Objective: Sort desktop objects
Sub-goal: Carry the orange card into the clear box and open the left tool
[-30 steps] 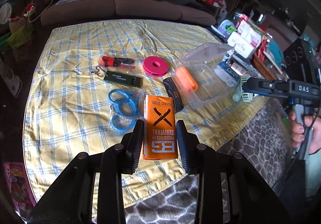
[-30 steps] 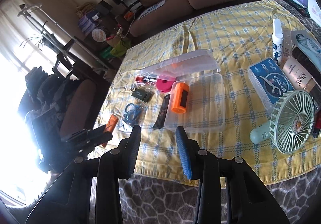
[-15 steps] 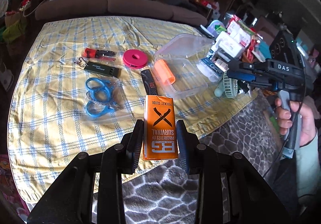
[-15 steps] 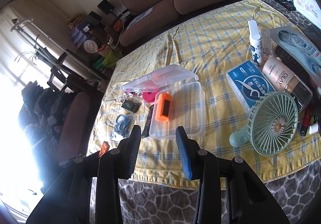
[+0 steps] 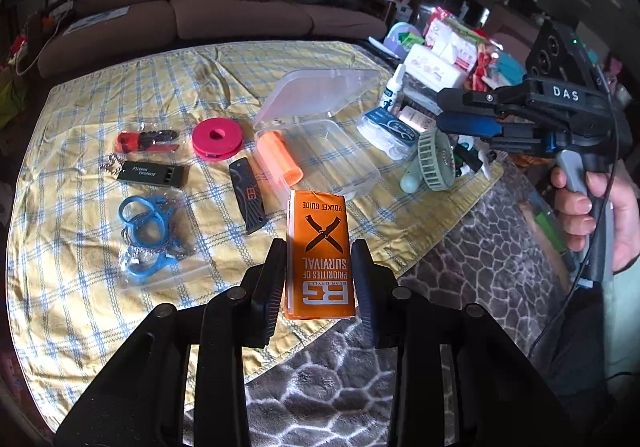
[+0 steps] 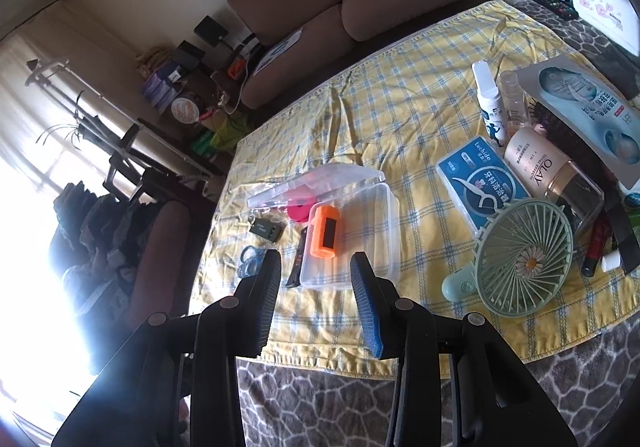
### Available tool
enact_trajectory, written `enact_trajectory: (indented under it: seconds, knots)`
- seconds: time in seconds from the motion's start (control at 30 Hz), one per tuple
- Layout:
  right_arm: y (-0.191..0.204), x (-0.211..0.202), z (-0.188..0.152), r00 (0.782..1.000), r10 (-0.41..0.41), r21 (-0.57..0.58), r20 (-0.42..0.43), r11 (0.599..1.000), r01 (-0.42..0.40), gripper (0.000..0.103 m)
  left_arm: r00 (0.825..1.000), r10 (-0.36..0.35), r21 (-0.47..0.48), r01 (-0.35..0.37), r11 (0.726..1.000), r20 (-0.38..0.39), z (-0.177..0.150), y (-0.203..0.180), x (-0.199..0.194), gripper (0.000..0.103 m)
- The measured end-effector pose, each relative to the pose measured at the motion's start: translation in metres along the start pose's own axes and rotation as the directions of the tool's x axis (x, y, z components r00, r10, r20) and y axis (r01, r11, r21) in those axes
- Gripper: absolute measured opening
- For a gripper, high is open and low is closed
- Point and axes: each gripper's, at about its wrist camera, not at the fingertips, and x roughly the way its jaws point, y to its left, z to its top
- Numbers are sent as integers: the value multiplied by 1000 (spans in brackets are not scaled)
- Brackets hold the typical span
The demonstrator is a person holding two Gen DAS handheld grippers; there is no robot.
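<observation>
**Orange pocket guide clamped in the left gripper**

The left gripper holds the orange pocket guide between its fingers, low centre of frame, above the near edge of the yellow checked cloth. The clear plastic box sits just beyond it. The right gripper stands wide and holds nothing, with the box above it in frame.

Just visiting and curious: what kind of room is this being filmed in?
Most likely a home living room: a brown sofa stands behind a table under a yellow checked cloth, and toiletries such as an Olay bottle crowd one side.
</observation>
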Motion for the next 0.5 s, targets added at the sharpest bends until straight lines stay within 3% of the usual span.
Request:
enact_trajectory:
  seconds: [0.13, 0.2, 0.3, 0.5]
  knots:
    - [-2, -7, 3, 1000, 4, 1, 13, 1000, -4, 38, 999, -9, 129, 13, 992, -33, 16, -20, 13, 31]
    - [-4, -9, 5, 1000, 4, 6, 18, 1000, -5, 38, 999, -11, 229, 23, 973, -53, 24, -33, 22, 31]
    - [-8, -13, 6, 1000, 6, 14, 25, 1000, -6, 38, 996, -7, 390, 42, 920, -91, 37, -51, 38, 31]
    - [-15, -20, 10, 999, -3, 26, 38, 1000, 2, 38, 987, 38, 626, 70, 777, -158, 57, -63, 71, 31]
